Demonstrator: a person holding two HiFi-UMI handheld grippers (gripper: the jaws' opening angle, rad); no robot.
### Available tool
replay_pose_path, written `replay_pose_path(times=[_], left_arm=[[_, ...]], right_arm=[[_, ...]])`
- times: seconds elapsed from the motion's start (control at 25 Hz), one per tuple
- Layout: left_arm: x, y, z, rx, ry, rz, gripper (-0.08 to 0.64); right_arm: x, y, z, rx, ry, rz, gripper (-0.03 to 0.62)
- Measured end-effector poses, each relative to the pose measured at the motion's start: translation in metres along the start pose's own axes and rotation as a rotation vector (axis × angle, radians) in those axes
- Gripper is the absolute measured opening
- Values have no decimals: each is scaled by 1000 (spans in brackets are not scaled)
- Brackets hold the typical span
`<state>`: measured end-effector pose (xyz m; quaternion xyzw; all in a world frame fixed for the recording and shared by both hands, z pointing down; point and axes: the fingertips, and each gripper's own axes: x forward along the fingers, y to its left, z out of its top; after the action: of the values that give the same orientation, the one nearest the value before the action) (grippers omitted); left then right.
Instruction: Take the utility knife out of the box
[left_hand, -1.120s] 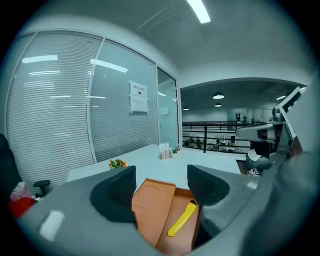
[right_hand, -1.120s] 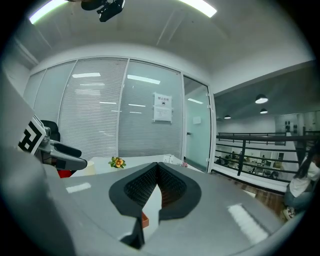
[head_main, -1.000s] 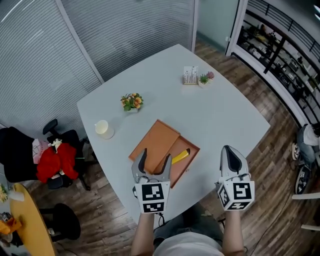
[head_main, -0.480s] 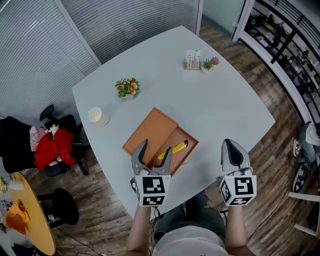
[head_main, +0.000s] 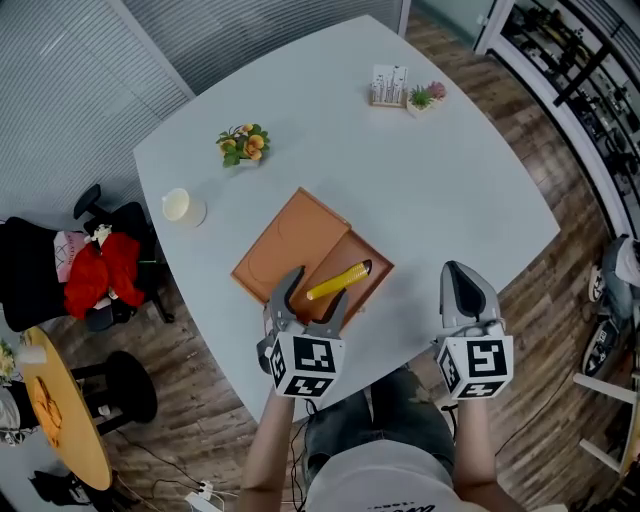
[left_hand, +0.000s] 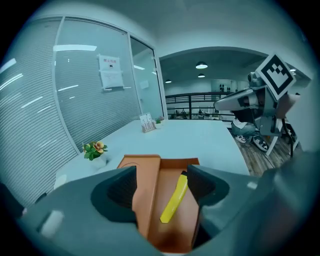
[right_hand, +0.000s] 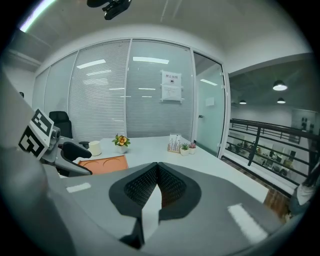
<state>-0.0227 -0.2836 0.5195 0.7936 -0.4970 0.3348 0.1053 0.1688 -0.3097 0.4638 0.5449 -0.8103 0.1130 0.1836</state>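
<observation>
The left gripper (head_main: 314, 287), its 2 jaws apart and empty above the box (head_main: 283, 238), is best lowered straight and closed across the utility knife's (head_main: 338, 281) narrow sides. The knife, slim and yellow, is laid diagonally inside the box. The right gripper (head_main: 457, 296), jaws pressed together, is held apart from the box.

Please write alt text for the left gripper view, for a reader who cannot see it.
The left gripper, jaws open and empty, looks down on an orange box on a pale table, with a yellow utility knife lying inside it. The lid lies at the box's left; the right gripper hangs shut at upper right.
</observation>
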Motion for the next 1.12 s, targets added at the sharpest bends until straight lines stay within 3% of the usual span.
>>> replay_pose_path(times=[0.52,1.12], left_arm=[[40,-32,-32,152,165,-131,299],[79,-55,-65,232,313,-242,294]], right_arm=[[6,-10,-32,24,68,12,25],[12,-19,-52,54,116,7,25]])
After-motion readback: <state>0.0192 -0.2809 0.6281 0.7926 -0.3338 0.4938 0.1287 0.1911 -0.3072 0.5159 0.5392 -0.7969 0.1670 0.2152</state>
